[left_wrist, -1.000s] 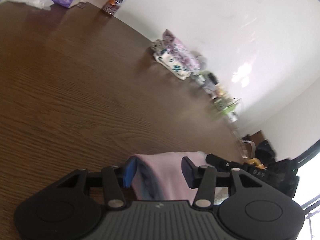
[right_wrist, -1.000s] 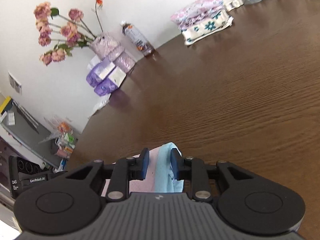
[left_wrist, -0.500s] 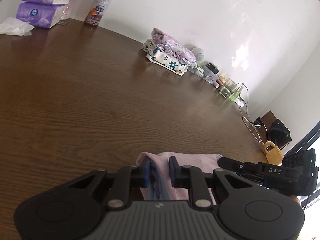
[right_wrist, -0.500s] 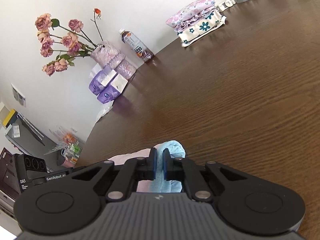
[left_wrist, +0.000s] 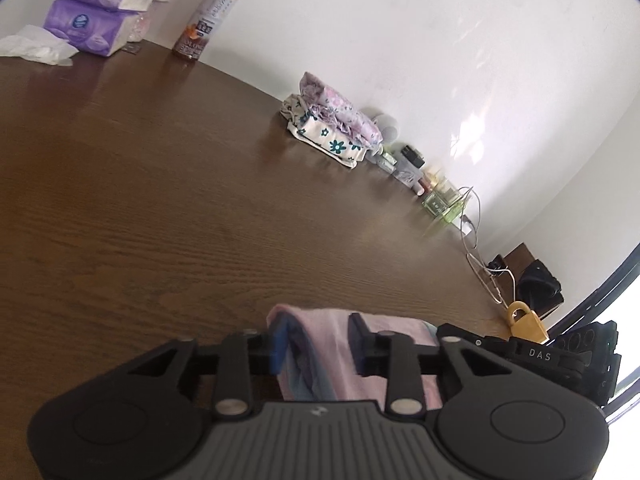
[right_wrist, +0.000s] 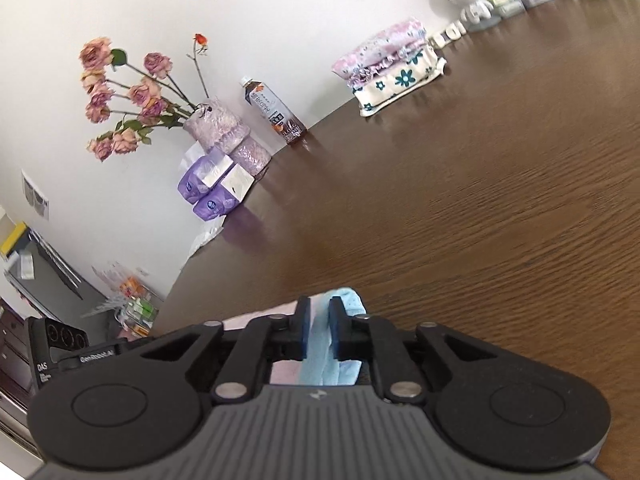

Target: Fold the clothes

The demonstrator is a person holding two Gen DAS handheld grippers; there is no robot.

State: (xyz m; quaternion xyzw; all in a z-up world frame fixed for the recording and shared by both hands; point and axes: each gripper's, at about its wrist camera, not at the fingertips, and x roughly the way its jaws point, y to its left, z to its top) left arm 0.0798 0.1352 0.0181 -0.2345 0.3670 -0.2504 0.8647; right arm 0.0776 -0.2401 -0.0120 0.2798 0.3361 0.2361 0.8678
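Observation:
A pink and light-blue garment (left_wrist: 324, 330) lies at the near edge of the brown wooden table (left_wrist: 160, 200). In the left wrist view, my left gripper (left_wrist: 316, 344) is open, its fingers standing either side of a pink fold without pinching it. My right gripper (right_wrist: 319, 320) is shut on the garment's light-blue edge (right_wrist: 350, 300), and pink cloth shows to the left of it. Most of the garment is hidden under both gripper bodies. The other gripper's black body shows at the lower right of the left view and the lower left of the right view.
A stack of folded floral clothes (left_wrist: 332, 128) sits by the far wall. Also along that wall are a drink bottle (right_wrist: 276, 114), purple tissue packs (left_wrist: 92, 16), a vase of flowers (right_wrist: 216, 124) and small toiletries (left_wrist: 420, 176). Bare wood lies between.
My left gripper shut on the pink fold half a second ago and has since opened. My right gripper closed onto the blue edge and stays there. Both views swung slightly.

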